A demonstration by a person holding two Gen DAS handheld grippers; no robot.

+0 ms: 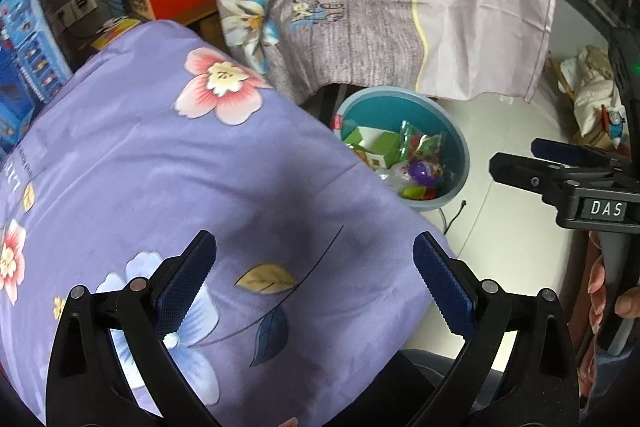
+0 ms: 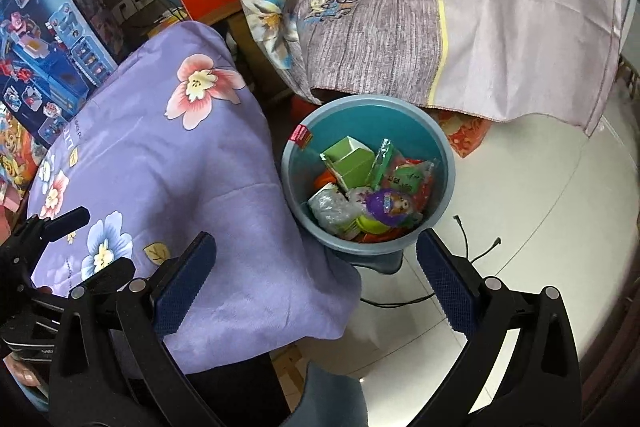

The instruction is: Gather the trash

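My left tongs (image 1: pixel 314 279) are wide open over the purple flowery worktop (image 1: pixel 168 163) — holding nothing. My right tongs (image 2: pixel 316 285) gape open too. The trash (image 2: pixel 368 195) sits in the blue bin (image 2: pixel 446 163) (on the floor, right of the worktop).

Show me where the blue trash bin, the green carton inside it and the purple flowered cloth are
blue trash bin (image 2: pixel 446 151), right wrist view, on its right inner wall.
green carton (image 2: pixel 350 163), right wrist view, on its front face.
purple flowered cloth (image 1: pixel 168 167), left wrist view, on a plain patch.
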